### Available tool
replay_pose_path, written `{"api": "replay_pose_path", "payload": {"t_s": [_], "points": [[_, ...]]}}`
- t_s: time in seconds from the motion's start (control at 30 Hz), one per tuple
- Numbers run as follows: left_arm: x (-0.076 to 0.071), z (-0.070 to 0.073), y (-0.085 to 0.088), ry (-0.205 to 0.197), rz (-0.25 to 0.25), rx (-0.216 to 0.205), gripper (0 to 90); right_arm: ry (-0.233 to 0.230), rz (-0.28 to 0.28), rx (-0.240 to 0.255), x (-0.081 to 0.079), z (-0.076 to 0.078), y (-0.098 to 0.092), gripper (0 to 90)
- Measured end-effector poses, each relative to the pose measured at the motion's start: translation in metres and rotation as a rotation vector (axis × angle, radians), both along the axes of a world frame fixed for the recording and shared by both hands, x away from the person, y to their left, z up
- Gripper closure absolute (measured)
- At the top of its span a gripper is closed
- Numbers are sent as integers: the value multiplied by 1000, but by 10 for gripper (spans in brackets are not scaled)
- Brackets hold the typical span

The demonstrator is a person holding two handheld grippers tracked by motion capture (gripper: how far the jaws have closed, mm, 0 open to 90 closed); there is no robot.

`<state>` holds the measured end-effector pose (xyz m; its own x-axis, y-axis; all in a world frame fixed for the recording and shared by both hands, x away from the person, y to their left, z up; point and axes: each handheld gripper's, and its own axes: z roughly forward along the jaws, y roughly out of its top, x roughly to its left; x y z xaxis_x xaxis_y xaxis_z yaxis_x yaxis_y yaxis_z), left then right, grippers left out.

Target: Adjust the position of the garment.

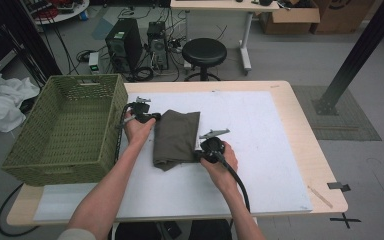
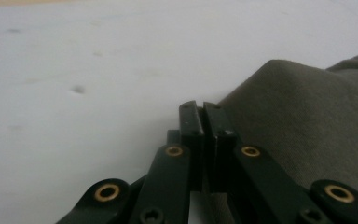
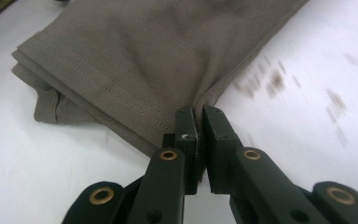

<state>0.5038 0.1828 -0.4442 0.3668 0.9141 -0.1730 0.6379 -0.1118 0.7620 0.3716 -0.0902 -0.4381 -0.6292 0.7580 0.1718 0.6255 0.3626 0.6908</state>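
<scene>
A folded olive-brown cloth [image 1: 176,137] lies on the white mat [image 1: 265,145] near the table's middle. My left gripper [image 1: 154,118] sits at the cloth's far left corner, its jaws together in the left gripper view [image 2: 200,109], with the cloth [image 2: 307,116] rising in a ridge right beside them. My right gripper [image 1: 200,153] is at the near right corner. In the right gripper view its jaws [image 3: 198,114] are pinched together on the stitched hem corner of the cloth [image 3: 144,56]. Several folded layers show at that cloth's left edge.
A green woven basket [image 1: 45,172] stands empty at the table's left side, close to my left hand. Beyond the table are a black stool [image 1: 204,51], computer towers [image 1: 125,42] and cables. A black post [image 1: 355,55] rises at the right.
</scene>
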Motion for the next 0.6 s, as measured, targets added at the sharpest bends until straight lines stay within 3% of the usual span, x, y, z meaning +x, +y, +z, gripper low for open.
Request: {"api": "replay_pose_path", "payload": {"t_s": [0.13,0.27,0.33,0.43,0.6], "points": [[6,-4,9,-1,26,24,873,-4,1,5,14,-1,16,861],[7,-4,9,-3,25,28,870,2,-7,4,16,-2,17,853],[6,-3,8,-3,32,15,853,-4,-5,1,15,-3,16,799],[0,8,7,1,46,-78,702,-5,0,7,15,-3,12,607],[-20,30,-1,-48,-5,-164,457,-37,-30,41,7,-5,-7,375]]}}
